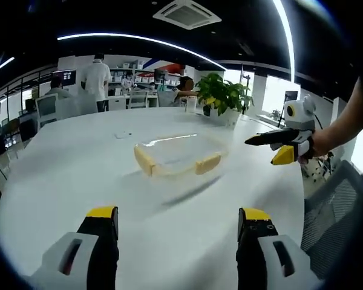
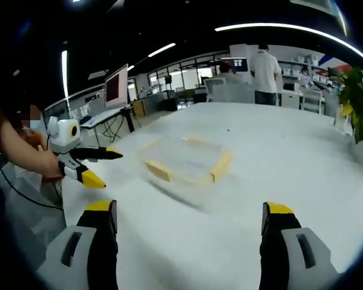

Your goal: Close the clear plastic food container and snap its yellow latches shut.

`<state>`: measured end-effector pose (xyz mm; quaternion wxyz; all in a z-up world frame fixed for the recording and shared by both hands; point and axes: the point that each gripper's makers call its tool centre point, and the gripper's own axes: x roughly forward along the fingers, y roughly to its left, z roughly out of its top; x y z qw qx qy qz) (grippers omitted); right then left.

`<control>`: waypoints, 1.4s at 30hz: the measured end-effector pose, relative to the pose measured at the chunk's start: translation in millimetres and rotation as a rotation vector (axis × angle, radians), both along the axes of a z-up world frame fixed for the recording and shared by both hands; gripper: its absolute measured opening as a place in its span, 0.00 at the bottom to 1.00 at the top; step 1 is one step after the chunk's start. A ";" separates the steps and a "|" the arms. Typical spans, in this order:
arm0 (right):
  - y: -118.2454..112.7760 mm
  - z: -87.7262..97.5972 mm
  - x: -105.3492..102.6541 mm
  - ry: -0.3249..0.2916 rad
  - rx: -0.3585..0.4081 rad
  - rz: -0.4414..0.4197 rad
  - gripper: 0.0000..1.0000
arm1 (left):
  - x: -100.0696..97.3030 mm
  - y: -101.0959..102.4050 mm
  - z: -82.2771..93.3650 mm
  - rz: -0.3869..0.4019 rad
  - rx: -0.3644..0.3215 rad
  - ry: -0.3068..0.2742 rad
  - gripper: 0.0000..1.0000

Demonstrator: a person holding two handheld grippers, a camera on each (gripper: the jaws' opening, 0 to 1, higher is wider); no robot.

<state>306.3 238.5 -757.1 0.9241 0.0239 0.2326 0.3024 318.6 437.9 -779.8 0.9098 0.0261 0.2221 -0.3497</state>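
- Left gripper view: hovering low over the white tabletop, left gripper standing with jaws wide apart, gripping nothing.
- Lying ahead on the tabletop, well apart from both grippers: clear container with yellow latches showing at its near edge.
- Entering from the right: right gripper, jaws parted, carrying nothing.
- Sitting beyond the container: potted plant.
- Right gripper view: right gripper spread open and empty; container lying ahead, mid-tabletop; left gripper coming in from the left, jaws apart.
- Judging best: closing in from opposite sides, seating the lid flat first, then pressing each latch down squarely while bracing the far side.
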 end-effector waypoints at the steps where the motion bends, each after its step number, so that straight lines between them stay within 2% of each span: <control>1: -1.8 2.8 -0.5 -0.002 0.012 -0.008 0.98 | -1.3 0.7 2.7 0.009 -0.011 0.003 0.78; 13: -17.3 8.8 -13.5 -0.017 0.052 -0.048 0.98 | -16.3 8.6 8.6 0.037 -0.035 0.010 0.77; 19: -18.7 7.8 -25.9 -0.016 0.063 -0.049 0.98 | -24.3 7.9 16.7 0.026 -0.028 -0.016 0.74; 21: -18.0 9.1 -31.6 -0.016 0.067 -0.041 0.98 | -25.5 7.6 19.6 0.031 -0.048 -0.016 0.74; 28: -14.0 3.4 -47.5 -0.008 0.038 0.015 0.98 | -35.6 7.9 14.1 0.010 -0.030 -0.006 0.74; 42: -13.7 -2.3 -61.3 0.010 0.054 0.006 0.98 | -44.9 15.3 9.3 0.012 -0.019 0.004 0.75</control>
